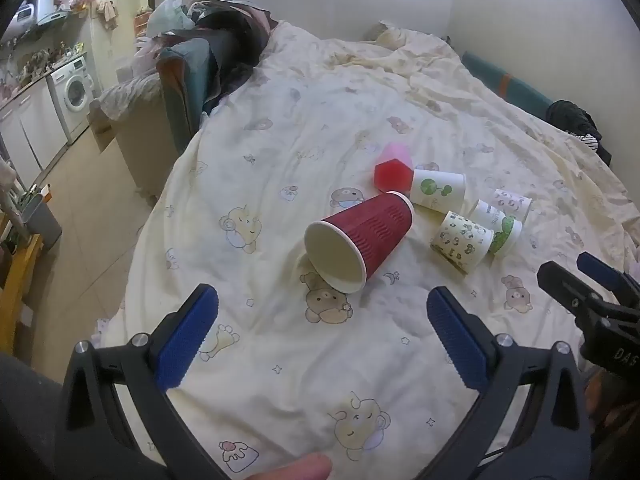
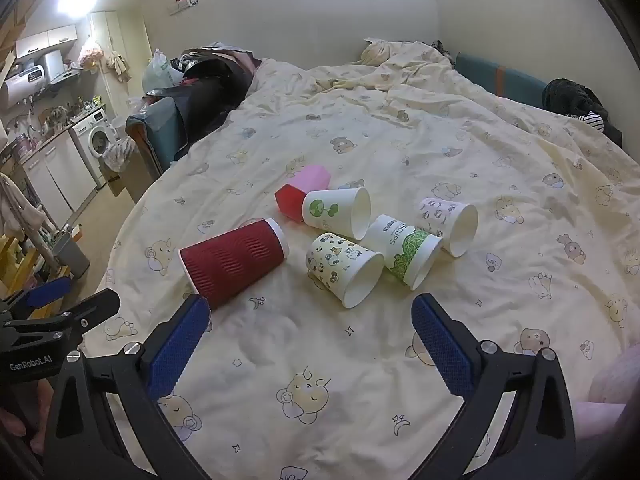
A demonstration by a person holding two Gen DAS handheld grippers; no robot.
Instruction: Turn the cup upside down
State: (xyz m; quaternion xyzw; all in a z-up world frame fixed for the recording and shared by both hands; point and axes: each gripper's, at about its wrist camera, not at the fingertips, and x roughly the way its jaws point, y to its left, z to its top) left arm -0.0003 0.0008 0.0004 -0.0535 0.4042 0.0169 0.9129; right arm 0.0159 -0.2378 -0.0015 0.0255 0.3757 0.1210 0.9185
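Observation:
Several paper cups lie on their sides on a bear-print duvet [image 1: 280, 140]. A ribbed red cup [image 1: 360, 242] [image 2: 236, 260] lies nearest, its mouth towards the left gripper. Beside it lie a bear-print cup [image 1: 462, 240] [image 2: 344, 268], a green-leaf cup [image 1: 438, 188] [image 2: 336, 212], a green-grass cup [image 2: 406, 250] and a pale patterned cup [image 2: 450, 224]. A pink and red hexagonal cup [image 1: 394, 168] [image 2: 302, 190] lies behind them. My left gripper [image 1: 322, 304] is open and empty just short of the red cup. My right gripper [image 2: 310, 312] is open and empty in front of the cups.
The bed's left edge drops to a tiled floor [image 1: 80, 216]. A teal chair piled with dark clothes [image 1: 208, 68] stands at the bed's far left. Dark clothing [image 1: 576, 120] lies at the far right by the wall. Kitchen units and a washing machine [image 1: 74, 92] stand further left.

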